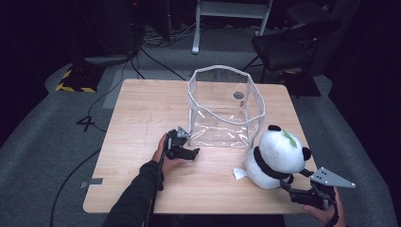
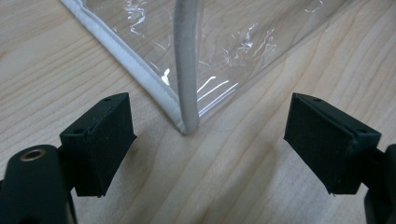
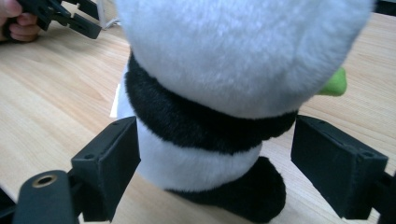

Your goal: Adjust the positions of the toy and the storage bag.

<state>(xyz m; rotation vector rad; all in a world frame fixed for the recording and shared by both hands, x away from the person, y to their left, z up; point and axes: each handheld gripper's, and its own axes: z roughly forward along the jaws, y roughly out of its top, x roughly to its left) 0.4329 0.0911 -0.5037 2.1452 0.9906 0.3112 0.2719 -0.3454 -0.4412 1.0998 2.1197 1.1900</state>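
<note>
Panda plush [image 1: 276, 156] sits near right, beside clear bag [image 1: 224, 106]; soft, light, I'd pinch its waist. Right gripper [image 3: 215, 163] open astride it; left gripper [image 2: 208, 140] open facing bag's corner seam.

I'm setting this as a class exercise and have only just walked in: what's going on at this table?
A person works at a wooden table with a gripper in each hand. The left gripper points at the near corner of a clear plastic bag standing open; its jaws are apart, with the corner seam in front of them, untouched. The right gripper faces a toy panda sitting beside the bag, jaws open on either side of its body, not yet pressing it.
</note>
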